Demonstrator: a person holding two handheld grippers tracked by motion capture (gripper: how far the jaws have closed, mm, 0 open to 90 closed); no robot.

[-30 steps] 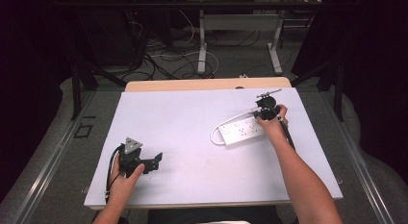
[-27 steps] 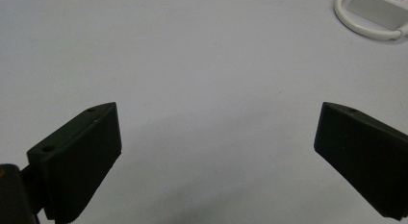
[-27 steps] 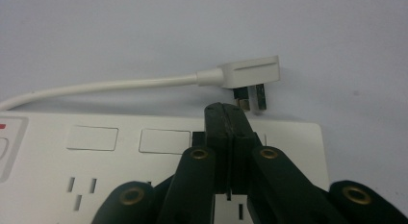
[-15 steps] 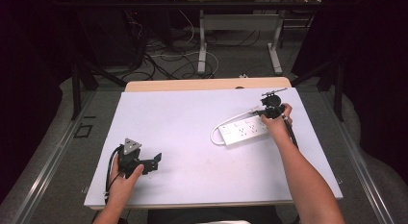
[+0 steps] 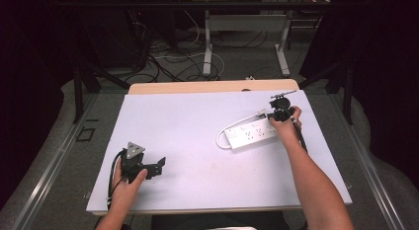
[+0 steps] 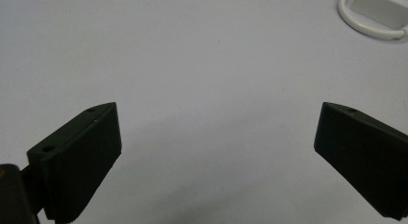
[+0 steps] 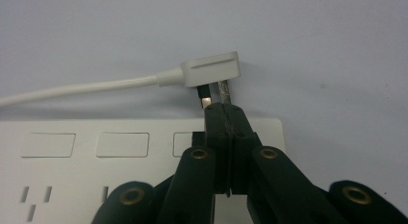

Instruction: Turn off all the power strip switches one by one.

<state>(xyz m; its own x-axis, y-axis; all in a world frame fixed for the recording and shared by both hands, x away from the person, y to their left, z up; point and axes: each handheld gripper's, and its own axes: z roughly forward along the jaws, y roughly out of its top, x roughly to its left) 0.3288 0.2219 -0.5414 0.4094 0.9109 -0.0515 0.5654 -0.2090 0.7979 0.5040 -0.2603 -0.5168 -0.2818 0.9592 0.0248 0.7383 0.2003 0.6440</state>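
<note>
A white power strip (image 5: pixel 249 134) lies on the table's right half, and its cord loops (image 5: pixel 220 138) off the left end. The cord's flat white plug (image 7: pixel 211 72) sits behind the strip (image 7: pixel 96 152) with its two metal prongs towards me. My right gripper (image 7: pixel 225 111) is at the strip's far right end (image 5: pixel 271 116), jaws closed together, and one prong runs into the seam at their tips. My left gripper (image 5: pixel 160 166) rests near the front left of the table, jaws wide apart (image 6: pixel 216 137) over bare table.
The table top (image 5: pixel 188 121) is a pale sheet with a wooden edge at the back. Table legs and loose cables (image 5: pixel 163 57) lie on the floor behind. The cord loop (image 6: pixel 370 31) sits ahead of the left jaws.
The right gripper has edged slightly to the right at the strip's end. The left hand and its gripper have stayed put.
</note>
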